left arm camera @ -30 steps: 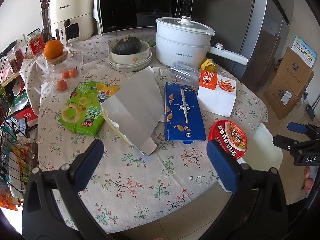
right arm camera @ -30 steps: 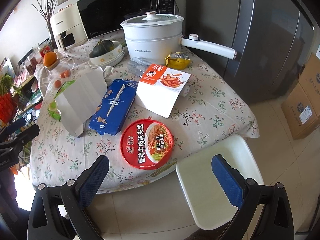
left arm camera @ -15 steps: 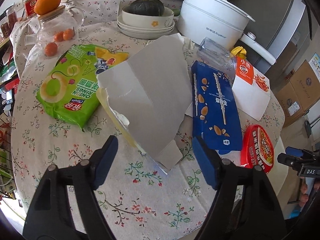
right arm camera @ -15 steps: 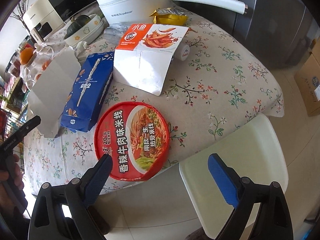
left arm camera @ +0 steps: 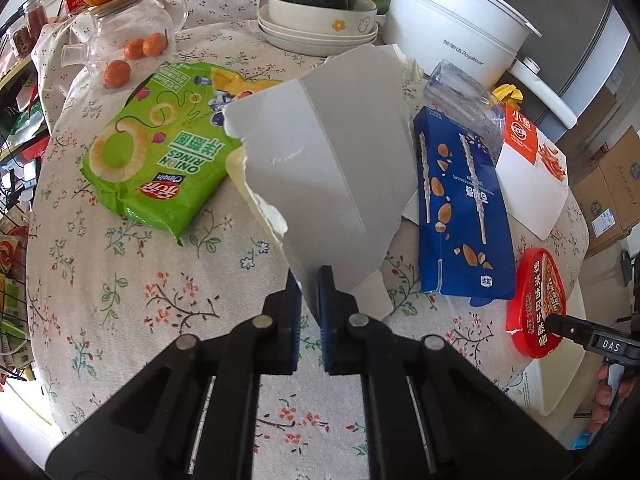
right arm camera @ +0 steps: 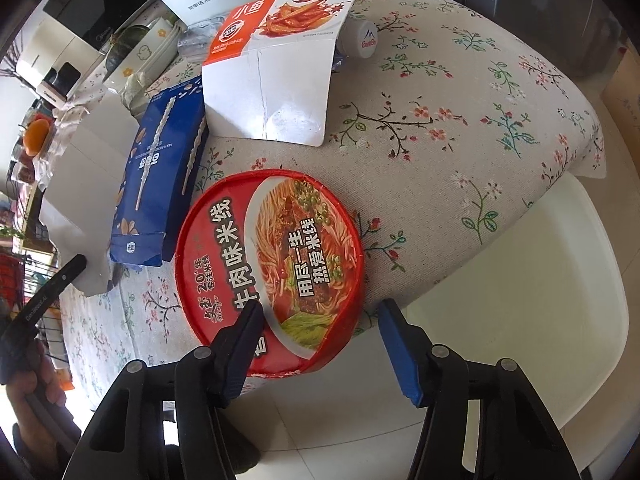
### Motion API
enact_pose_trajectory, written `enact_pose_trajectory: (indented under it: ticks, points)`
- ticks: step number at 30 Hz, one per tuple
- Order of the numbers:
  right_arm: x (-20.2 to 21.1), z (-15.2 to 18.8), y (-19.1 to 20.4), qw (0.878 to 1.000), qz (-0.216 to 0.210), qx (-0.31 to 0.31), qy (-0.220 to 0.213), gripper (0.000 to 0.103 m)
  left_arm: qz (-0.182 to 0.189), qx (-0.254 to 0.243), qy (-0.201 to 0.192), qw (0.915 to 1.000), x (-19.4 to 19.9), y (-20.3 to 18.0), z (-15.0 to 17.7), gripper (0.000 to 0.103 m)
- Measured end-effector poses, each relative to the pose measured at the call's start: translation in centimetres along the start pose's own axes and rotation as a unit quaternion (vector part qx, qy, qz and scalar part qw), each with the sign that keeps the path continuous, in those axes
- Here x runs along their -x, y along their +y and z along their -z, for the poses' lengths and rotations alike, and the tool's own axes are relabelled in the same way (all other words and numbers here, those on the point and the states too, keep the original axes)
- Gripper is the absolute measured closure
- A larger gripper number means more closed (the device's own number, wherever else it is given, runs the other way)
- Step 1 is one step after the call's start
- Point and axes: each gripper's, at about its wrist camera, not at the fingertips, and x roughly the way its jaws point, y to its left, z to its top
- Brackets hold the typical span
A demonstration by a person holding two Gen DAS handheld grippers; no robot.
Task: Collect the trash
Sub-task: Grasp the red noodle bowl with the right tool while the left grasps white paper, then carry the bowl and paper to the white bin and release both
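Note:
My left gripper (left arm camera: 310, 284) is closing on the near corner of a torn grey cardboard sheet (left arm camera: 332, 160), and its pads pinch the sheet. Left of the sheet lies a green onion-rings bag (left arm camera: 160, 160), right of it a blue snack box (left arm camera: 460, 200). My right gripper (right arm camera: 320, 316) is closing around the near edge of a red noodle bowl (right arm camera: 272, 264) at the table's rim. Its left finger overlaps the lid, while its right pad stands a little off the bowl's side. A white and orange packet (right arm camera: 272, 80) lies behind the bowl.
A clear plastic bottle (left arm camera: 456, 88) and a yellow wrapper (left arm camera: 508, 94) lie near a white pot (left arm camera: 452, 20). Stacked dishes with a squash (left arm camera: 320, 4) and a glass teapot (left arm camera: 128, 40) stand at the back. A white chair seat (right arm camera: 520, 300) sits below the table edge.
Both grippers have come down toward the table. The left jaws went from wide open to pinched on the cardboard's corner. The right jaws narrowed around the red bowl.

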Motion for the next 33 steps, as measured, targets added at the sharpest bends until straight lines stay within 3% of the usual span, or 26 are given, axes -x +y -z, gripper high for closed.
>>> enact_pose_trajectory:
  ticks: [5,7,21,27,33]
  points:
    - [1.2,0.3,-0.3,1.0,-0.023,-0.008,-0.015,0.068,0.004,0.017,-0.026,0.9995,2.2,0.4,-0.1,0.101]
    - [2.0,0.4,-0.2,0.999,-0.035,-0.011,-0.025,0.082,0.004,0.023,-0.043,0.9988,3.4,0.6,-0.2,0.101]
    - [7.1,1.2,0.3,0.993,-0.071,0.016,-0.087,0.086,0.03,0.044,-0.144,0.9881,10.3,1.7,0.1,0.102]
    - [9.5,1.8,-0.8,0.99,-0.08,0.007,-0.115,0.086,0.062,0.031,-0.157,0.9851,12.0,0.5,0.6,0.102]
    - [11.6,2.4,-3.6,0.987,-0.074,-0.015,-0.14,0.086,0.105,-0.002,-0.143,0.9841,12.4,-2.3,1.6,0.102]
